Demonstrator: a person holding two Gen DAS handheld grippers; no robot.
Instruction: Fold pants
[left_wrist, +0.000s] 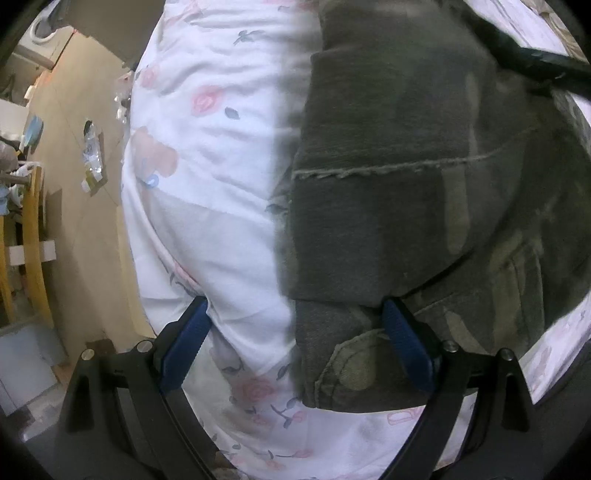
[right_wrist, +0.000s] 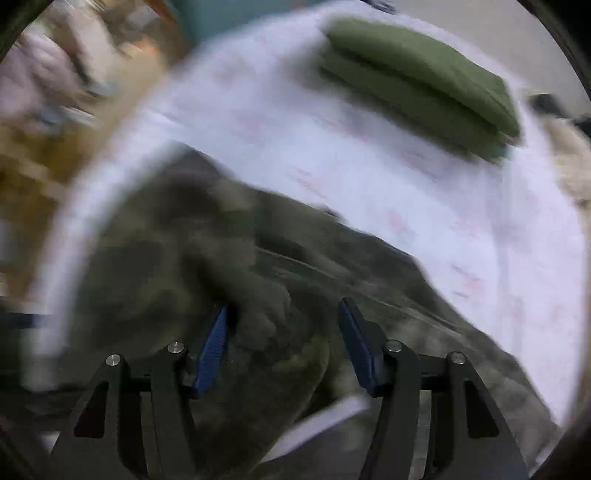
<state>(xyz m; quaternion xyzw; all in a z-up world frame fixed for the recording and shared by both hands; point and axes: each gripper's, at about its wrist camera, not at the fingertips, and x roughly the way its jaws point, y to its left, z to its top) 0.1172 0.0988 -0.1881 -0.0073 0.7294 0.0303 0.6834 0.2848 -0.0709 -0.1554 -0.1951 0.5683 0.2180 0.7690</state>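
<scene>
Dark camouflage pants (left_wrist: 406, 192) lie partly folded on a white floral bed sheet (left_wrist: 207, 229), with a stitched hem running across the top layer. My left gripper (left_wrist: 294, 302) points straight down over the pants' left edge, jaws wide open. Its right pad (left_wrist: 404, 343) sits at the fold's lower edge and its left pad (left_wrist: 186, 343) is over bare sheet. The right wrist view is blurred. There my right gripper (right_wrist: 284, 306) hangs open just above the rumpled pants (right_wrist: 207, 280), and bunched cloth shows between its blue pads without being pinched.
A folded green cloth (right_wrist: 417, 85) lies further back on the sheet. The bed's left edge drops to a wooden floor (left_wrist: 74, 206) with yellow chair legs (left_wrist: 33, 243) and small clutter. A dark bar (left_wrist: 535, 62) crosses the top right corner.
</scene>
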